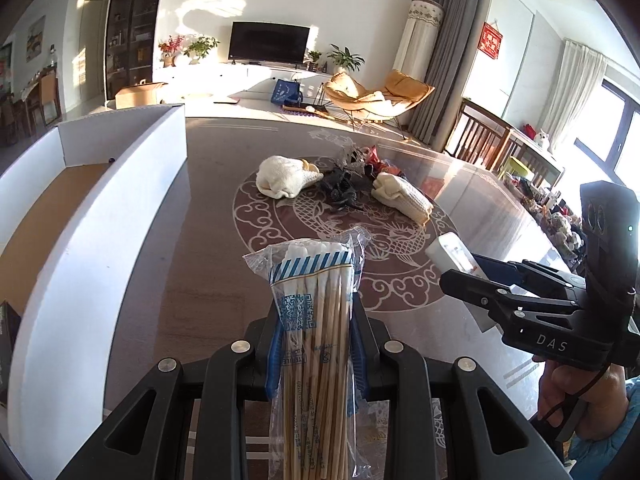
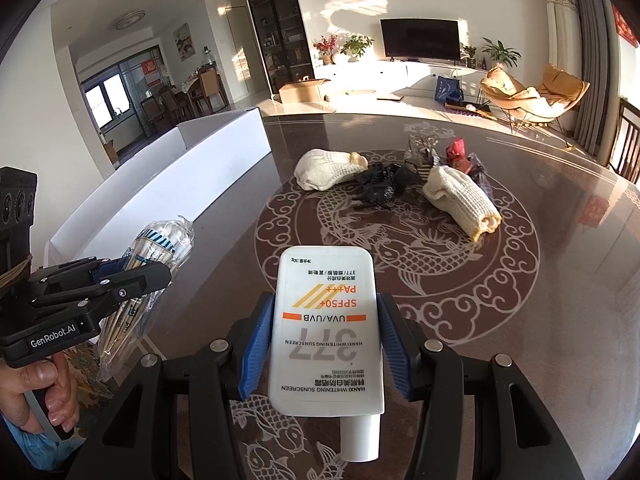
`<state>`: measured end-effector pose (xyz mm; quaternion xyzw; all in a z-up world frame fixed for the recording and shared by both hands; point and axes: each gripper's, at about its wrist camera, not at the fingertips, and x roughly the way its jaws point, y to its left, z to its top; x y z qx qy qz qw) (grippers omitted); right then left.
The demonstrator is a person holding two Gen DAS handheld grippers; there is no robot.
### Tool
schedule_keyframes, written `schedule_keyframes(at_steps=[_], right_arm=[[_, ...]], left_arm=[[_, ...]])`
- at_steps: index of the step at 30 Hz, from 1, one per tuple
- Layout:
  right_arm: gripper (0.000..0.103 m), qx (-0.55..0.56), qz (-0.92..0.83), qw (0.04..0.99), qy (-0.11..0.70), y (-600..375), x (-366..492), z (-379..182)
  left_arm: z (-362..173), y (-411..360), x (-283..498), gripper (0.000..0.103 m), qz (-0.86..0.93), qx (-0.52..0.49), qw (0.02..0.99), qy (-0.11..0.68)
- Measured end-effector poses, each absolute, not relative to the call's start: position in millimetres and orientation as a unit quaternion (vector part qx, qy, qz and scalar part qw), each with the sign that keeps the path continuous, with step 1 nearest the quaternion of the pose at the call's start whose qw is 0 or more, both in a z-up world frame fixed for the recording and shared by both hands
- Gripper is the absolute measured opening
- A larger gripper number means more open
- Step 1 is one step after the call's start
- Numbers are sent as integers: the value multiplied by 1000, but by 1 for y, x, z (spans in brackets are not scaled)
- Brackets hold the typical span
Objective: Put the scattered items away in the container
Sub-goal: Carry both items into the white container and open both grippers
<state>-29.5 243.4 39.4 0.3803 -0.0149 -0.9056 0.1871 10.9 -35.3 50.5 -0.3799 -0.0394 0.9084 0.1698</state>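
Table [image 2: 560, 280]: dark glass top with a dragon medallion, both grippers hovering above its near edge.
Box [image 1: 100, 208]: white-walled cardboard container, open-topped, at the left, long axis running near to far.
Left gripper [image 1: 316, 344]: nearer the box, clamped on a bag of cotton swabs [image 1: 316, 320], sticks pointing away; box lies directly to its left.
Right gripper [image 2: 324, 344]: gripping a sunscreen bottle [image 2: 324, 332], cap toward us, farther from the box.
Remaining pile: two knit gloves [image 2: 328, 170] and black clutter, far centre.

Left of left gripper [image 1: 316, 344]: white open cardboard box [image 1: 120, 184]. Ahead on patterned glass-topped table [image 1: 208, 248]: two cream knitted gloves [image 1: 286, 178], crumpled black plastic bag [image 1: 340, 190] between. Right: right gripper [image 2: 322, 344].
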Motion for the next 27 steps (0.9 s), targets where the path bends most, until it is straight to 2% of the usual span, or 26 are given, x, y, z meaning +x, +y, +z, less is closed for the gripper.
schedule_keyframes(at_steps=[8,13,18,23,24,26,27], right_arm=[[51,330,-892,308,0,120,-64,105],[51,328,-858,396,-13,11,-89,130],[51,370,-826,425,1,-91,-116,109],[52,422,-809,408,17,-150,-146,74],[52,433,-805,406,16,-158,-152,68],[52,462,-792,399,6,-168,-164,54],[52,477,-784,396,3,-172,-170,47]], left_arm=[[107,-152,1,28,933,-343,90,-59],[106,-254,-24,28,929,-357,7,-92],[76,-337,-55,28,905,-405,-59,-114],[48,-375,-79,28,879,-452,-80,-130],[45,-380,-82,30,875,-456,-84,-136],[39,-384,-89,39,863,-476,-107,-129],[35,-384,-93,56,856,-488,-115,-130]])
